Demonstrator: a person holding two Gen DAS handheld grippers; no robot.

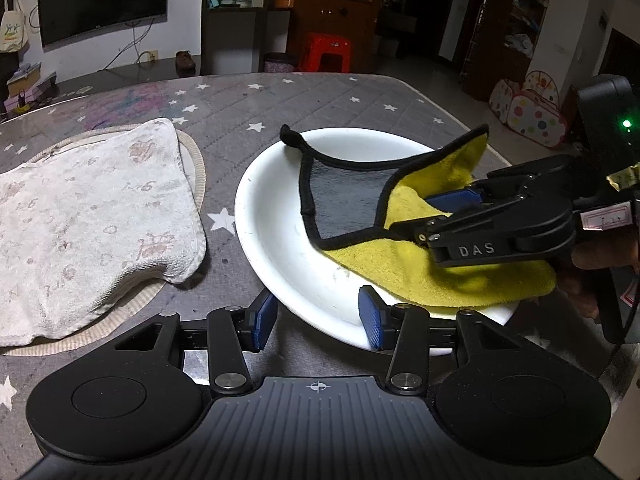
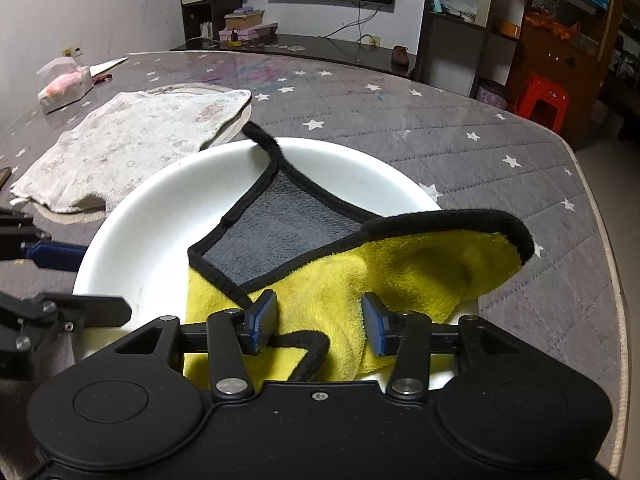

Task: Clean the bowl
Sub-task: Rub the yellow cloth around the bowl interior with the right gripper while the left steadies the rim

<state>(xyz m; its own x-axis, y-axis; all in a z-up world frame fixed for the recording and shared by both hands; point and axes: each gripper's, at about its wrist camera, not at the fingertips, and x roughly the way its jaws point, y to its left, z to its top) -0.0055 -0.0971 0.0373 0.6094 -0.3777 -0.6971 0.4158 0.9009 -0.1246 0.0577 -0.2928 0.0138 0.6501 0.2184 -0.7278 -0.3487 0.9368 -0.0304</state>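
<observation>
A wide white bowl [image 1: 276, 240] sits on the grey star-print table; it also shows in the right wrist view [image 2: 160, 216]. A yellow and grey cloth with black trim [image 1: 404, 264] lies in the bowl and over its right rim; the right wrist view shows the cloth [image 2: 332, 276] too. My left gripper [image 1: 318, 318] is open, its blue pads on either side of the bowl's near rim. My right gripper [image 2: 319, 322] is open over the yellow cloth, with cloth bunched between its pads. It shows from the side in the left wrist view [image 1: 436, 216].
A worn white towel [image 1: 96, 216] lies on a round mat left of the bowl. A tissue pack [image 2: 66, 84] sits at the table's far left. The table edge [image 2: 596, 208] runs close on the right. A red stool [image 1: 326, 52] stands on the floor beyond.
</observation>
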